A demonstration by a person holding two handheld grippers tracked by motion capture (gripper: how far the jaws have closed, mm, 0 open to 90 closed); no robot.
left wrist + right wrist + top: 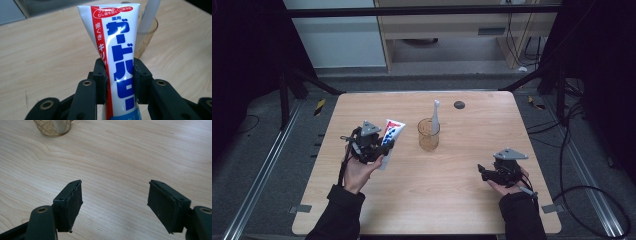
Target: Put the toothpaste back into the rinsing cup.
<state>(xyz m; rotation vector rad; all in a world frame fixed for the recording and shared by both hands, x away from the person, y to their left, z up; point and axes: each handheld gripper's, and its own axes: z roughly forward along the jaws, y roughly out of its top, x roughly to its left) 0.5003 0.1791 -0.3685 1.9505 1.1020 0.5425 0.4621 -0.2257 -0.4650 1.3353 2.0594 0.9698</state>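
Dim surroundings, table evenly lit, close-ups slightly soft

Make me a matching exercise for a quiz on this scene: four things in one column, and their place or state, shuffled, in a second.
Things:
1. toothpaste tube
2. toothbrush
3. right tongs
4. small dark disc

Places or states:
A. lying on the table beyond the glass cup
B. open, holding nothing, above bare wood
C. clamped between the left tongs
D. standing in the glass cup

Pairs: 1-C, 2-D, 3-B, 4-A
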